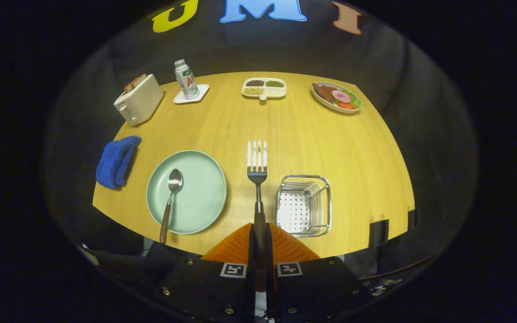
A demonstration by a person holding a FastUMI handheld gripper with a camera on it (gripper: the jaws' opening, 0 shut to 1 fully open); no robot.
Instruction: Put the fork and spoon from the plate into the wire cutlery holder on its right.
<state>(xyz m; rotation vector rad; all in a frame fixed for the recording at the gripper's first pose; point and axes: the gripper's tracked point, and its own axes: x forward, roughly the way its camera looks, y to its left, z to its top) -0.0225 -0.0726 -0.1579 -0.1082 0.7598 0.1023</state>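
Fork (257,172): clamped by its wooden handle between the two fingers, tines pointing away, held above the table between plate and holder.
Gripper (259,235): pressed together on the fork handle, both fingers against it.
Spoon (171,197): lying on the plate, bowl toward the far side, wooden handle reaching over the near rim.
Plate (204,197): pale green, round, left of the fork, near the table's front edge.
Wire cutlery holder (304,205): metal basket with a perforated bottom, just right of the fork, nothing inside.
Table (294,134): light wood.
Blue cloth (116,160): crumpled, left of the plate at the table's edge.
Toaster (139,99): cream, far left corner, bread slices sticking out of the top.
Bottle (186,79): standing on a white coaster (195,97), right of the toaster.
Divided dish (265,88): white, far centre, grains and seeds in separate compartments.
Food plate (335,97): far right, with sliced meat, tomato and greens.
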